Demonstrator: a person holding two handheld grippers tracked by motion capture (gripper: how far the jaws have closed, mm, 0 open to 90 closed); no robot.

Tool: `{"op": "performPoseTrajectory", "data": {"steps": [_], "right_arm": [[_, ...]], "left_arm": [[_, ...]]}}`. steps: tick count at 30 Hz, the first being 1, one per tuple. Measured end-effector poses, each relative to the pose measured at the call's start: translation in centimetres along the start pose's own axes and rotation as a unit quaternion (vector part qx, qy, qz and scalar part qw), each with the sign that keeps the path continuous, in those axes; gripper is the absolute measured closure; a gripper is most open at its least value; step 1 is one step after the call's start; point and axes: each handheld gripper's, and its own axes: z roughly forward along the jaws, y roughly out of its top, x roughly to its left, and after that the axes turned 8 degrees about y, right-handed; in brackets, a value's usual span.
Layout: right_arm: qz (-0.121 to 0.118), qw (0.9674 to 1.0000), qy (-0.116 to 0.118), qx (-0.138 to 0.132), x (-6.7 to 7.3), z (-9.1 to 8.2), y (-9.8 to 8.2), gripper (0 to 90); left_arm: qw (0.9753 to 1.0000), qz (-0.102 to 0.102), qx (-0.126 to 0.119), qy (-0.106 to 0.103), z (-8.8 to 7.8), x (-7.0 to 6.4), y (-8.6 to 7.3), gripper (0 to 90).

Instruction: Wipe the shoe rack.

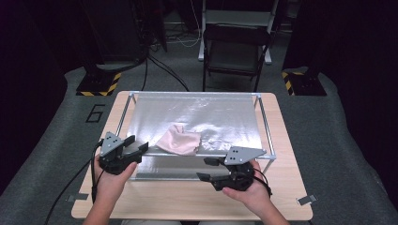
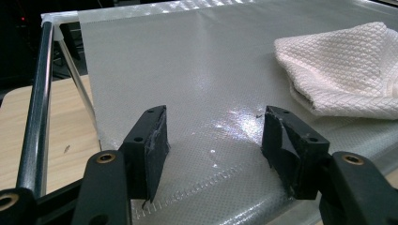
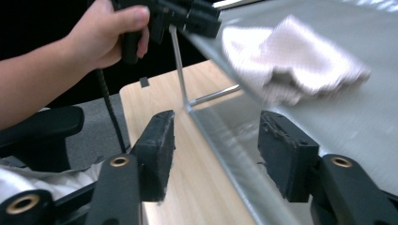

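One crumpled pale pink waffle-textured cloth lies on the silvery sheet, both tools wide, empty.

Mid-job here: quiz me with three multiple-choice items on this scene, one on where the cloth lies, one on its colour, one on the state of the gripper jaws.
1. Where does the cloth lie?
A. on the shiny sheet stretched over the metal frame
B. on the bare wooden table
C. on the folding chair

2. What colour is the cloth?
A. dark blue
B. pale pink
C. green

3. How do the jaws of the left gripper and the right gripper stand?
A. both clamped on the cloth
B. one shut on the frame
C. both apart, nothing between them

Answers:
1 A: the cloth rests crumpled on the sheet, near its front edge.
2 B: the high view shows it pale pink.
3 C: each gripper view shows a clear gap between the pads.
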Motion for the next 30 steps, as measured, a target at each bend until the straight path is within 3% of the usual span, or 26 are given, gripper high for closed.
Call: {"op": "performPoseTrajectory", "data": {"steps": [10, 17, 21, 30], "right_arm": [[-0.022, 0.9992, -0.030, 0.012, -1.7, 0.9, 2.9, 46.4], [-0.004, 0.9991, -0.041, 0.014, -3.1, 1.8, 4.9, 46.0], [-0.013, 0.9985, -0.048, 0.024, -3.8, 2.9, 6.0, 45.4], [-0.020, 0.9975, -0.038, 0.056, -5.6, 5.5, 7.1, 47.0]], "left_arm": [[1.0000, -0.006, -0.007, -0.004, 0.1, 0.1, -0.2, 41.2], [0.9999, -0.005, -0.008, -0.005, 0.1, 0.2, -0.2, 42.0], [1.0000, -0.003, -0.008, -0.004, 0.1, 0.1, -0.2, 42.2], [0.9999, -0.004, -0.012, -0.003, 0.1, 0.1, -0.3, 42.4]]}}
